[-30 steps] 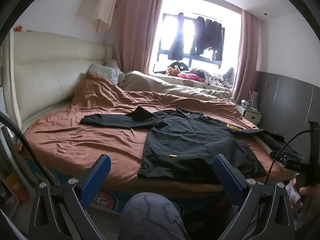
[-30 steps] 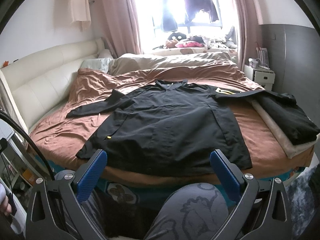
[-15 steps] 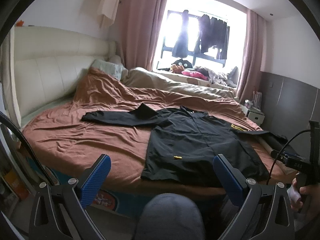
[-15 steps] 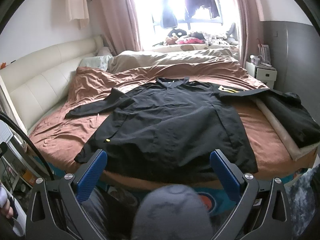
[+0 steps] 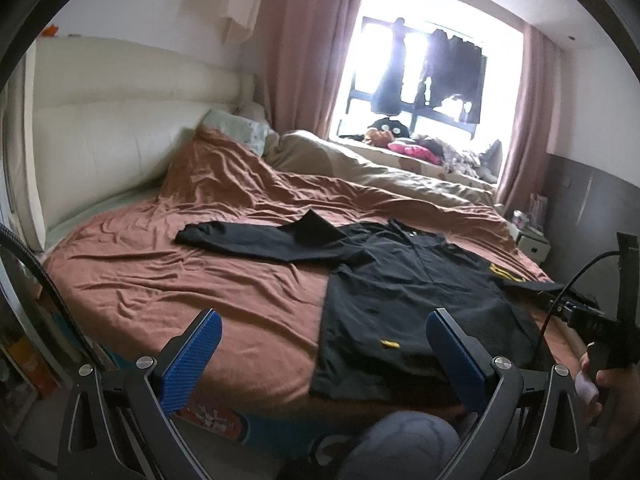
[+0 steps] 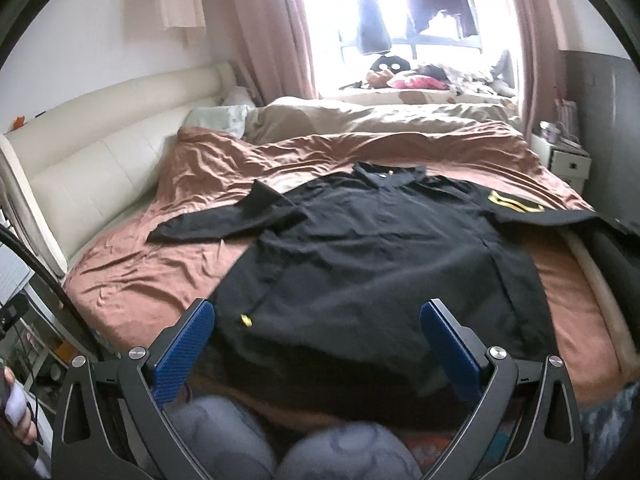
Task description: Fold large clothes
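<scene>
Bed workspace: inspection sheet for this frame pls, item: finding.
Surface: bed, rumpled brown sheet.
Job's things: black shirt spread flat, collar toward the window, both sleeves out, hem at the near edge.
Clutter: dark folded clothes at the bed's right edge; beige duvet and pillow at the far side.
Grippers: left gripper and right gripper both open, short of the shirt, holding nothing.
Cables: black cable by the left gripper; thin one to the right gripper.
Surroundings: window with hanging clothes, pink curtains, nightstand.
</scene>
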### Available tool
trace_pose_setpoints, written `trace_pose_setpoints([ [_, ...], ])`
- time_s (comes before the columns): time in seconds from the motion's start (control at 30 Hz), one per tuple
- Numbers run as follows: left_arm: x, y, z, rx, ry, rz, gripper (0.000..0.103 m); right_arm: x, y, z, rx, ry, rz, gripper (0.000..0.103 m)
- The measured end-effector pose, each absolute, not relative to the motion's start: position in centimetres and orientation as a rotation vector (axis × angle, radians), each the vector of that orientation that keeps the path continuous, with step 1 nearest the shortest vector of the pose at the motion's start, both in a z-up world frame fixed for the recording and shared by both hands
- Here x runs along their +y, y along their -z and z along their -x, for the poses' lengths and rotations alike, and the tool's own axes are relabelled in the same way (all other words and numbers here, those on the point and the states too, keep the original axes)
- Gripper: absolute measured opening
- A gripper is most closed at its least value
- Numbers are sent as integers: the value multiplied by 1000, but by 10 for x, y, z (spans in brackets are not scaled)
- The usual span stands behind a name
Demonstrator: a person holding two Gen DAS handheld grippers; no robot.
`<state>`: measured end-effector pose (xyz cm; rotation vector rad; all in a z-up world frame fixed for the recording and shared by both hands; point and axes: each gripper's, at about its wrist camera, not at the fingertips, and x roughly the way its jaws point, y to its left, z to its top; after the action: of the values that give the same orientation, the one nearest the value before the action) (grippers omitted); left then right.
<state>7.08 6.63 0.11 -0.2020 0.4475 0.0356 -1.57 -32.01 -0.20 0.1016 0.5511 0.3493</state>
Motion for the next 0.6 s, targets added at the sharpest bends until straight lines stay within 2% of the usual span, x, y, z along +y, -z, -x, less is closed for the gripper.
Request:
trace_pose_setpoints([
  [0.23,95,13,-139,508,-95,232,101,-313,16,-57,594,-377,-155,103],
  [0.37,114,26,-179,556,-125,249,95,-308,25,-105,624,-361,-187,103],
  [0.47,130,36,-208,584,-155,262,94,-298,27,-135,654,-363,-234,103],
  [0.6,155,52,-249,644,-197,295,82,-283,31,-175,682,-362,-288,103],
])
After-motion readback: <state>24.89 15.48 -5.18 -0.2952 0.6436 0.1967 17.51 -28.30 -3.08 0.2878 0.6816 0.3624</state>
